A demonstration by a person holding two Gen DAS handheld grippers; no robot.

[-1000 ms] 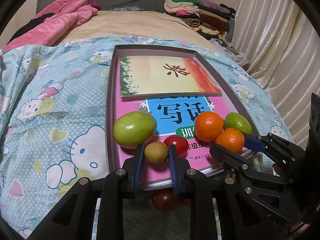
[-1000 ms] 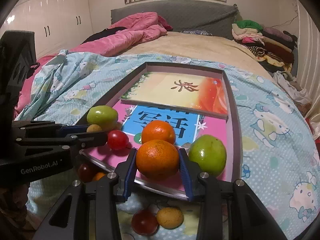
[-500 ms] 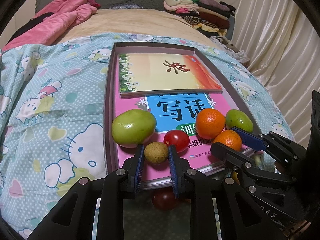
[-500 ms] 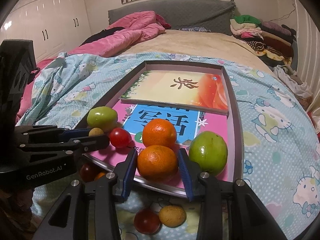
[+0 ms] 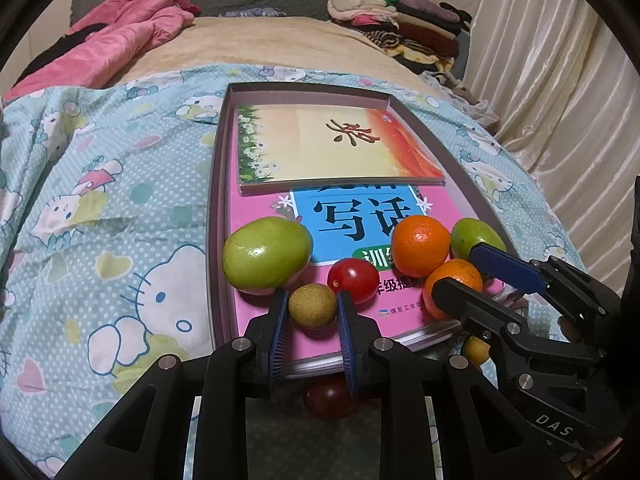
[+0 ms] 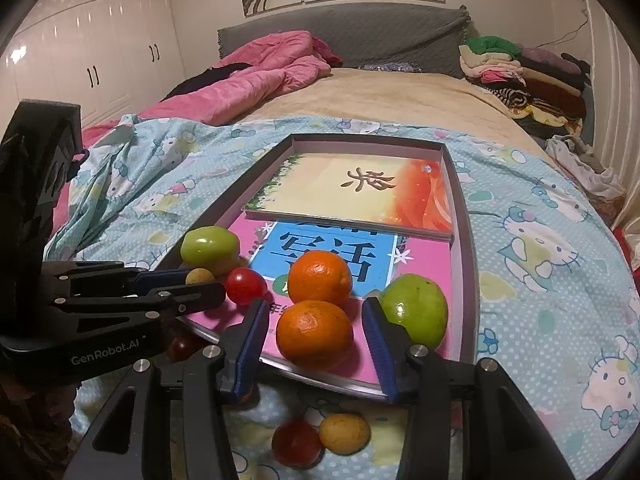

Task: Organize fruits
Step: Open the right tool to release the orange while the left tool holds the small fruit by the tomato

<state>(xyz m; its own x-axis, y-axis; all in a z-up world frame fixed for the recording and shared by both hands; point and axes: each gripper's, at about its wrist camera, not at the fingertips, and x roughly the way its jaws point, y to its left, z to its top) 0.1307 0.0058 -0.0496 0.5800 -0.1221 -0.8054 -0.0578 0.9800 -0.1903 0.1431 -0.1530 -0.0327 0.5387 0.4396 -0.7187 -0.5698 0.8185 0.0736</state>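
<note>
**Orange released onto the tray as the right jaws part**

In the right wrist view, the right gripper (image 6: 314,338) is seen at lower centre with its blue pads now clear of the near orange (image 6: 315,334); a second ago the pads were pressed against the fruit's sides. The jaws are opening, with the orange between them but no longer clamped, resting on the pink book (image 6: 416,254) inside the tray (image 6: 466,240). The placement of this fruit is judged to be finished.

In the left wrist view, at lower centre, the left gripper (image 5: 312,306) is kept closed on the small tan fruit (image 5: 312,305), just as before, low over the book's near edge beside the cherry tomato (image 5: 353,280) and the large green fruit (image 5: 267,255).

Below the tray's near rim, at the bottom of the right wrist frame, a dark red tomato (image 6: 297,442) and a yellowish fruit (image 6: 345,433) are left on the bedspread (image 6: 540,240), so gathering is judged unfinished.
</note>
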